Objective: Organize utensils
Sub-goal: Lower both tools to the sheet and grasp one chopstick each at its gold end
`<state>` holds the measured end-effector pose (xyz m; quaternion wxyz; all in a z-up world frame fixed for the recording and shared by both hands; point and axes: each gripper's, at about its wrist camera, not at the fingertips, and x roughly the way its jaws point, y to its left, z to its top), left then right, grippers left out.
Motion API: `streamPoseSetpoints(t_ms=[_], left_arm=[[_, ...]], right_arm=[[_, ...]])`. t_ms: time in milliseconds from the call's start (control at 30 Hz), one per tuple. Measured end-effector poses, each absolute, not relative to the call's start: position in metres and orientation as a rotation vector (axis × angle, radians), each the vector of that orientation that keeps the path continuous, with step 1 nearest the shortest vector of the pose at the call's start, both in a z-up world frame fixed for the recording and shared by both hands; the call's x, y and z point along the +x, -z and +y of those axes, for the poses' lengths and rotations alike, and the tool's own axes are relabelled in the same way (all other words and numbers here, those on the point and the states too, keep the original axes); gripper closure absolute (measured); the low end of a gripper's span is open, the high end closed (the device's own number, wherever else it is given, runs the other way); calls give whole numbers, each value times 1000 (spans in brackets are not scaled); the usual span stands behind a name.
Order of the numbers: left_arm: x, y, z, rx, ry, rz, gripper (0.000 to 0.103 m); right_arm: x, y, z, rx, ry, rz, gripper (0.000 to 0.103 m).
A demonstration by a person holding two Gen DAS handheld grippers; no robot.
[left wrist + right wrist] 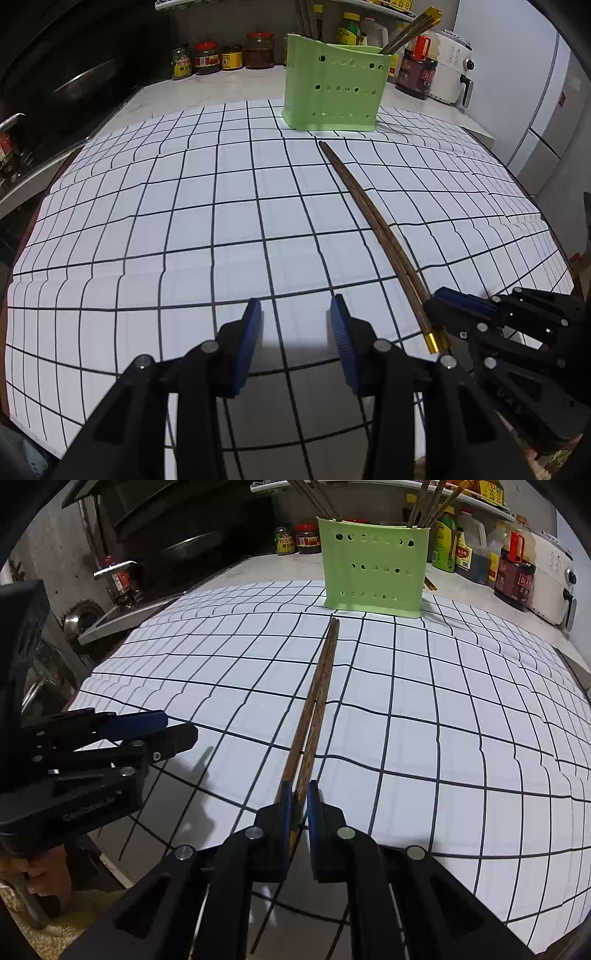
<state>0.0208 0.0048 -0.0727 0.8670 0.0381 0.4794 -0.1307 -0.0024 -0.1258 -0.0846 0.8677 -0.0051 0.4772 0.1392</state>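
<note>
Your right tool (300, 797) is clamped on the pair of long dark-brown wooden chopsticks with gold-capped ends (320, 686), gripping near the capped end; the blue pads (286, 805) press on the pair from either side; the rest of the pair lies flat on the white paper sheet ruled with a black grid (461, 709), tips pointing at the holder and stopping just short of its base. Your left tool (295, 325) hovers low over the same sheet, its blue pads (251, 332) standing apart with nothing between them; it sits just beside the right tool (443, 306), to that tool's left. The pale-green perforated plastic utensil holder (373, 568) stands upright at the far edge of the sheet on the light surface (221, 88); more brown chopsticks (428, 502) stick out of its top on both sides. Behind it stand jars (221, 55) and sauce bottles (513, 568); a white appliance (452, 70) sits at far right.
</note>
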Motion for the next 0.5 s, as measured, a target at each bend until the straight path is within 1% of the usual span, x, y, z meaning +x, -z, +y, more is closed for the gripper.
streamPoseSetpoints(t_ms=[133, 267, 500], left_arm=[[24, 74, 2, 69, 295, 1012, 64], [29, 77, -6, 11, 385, 1046, 64], [34, 80, -36, 45, 442, 1051, 64]], right_arm=[[3, 86, -125, -34, -286, 991, 93], [1, 83, -134, -48, -248, 972, 96], [-6, 85, -169, 12, -194, 988, 96]])
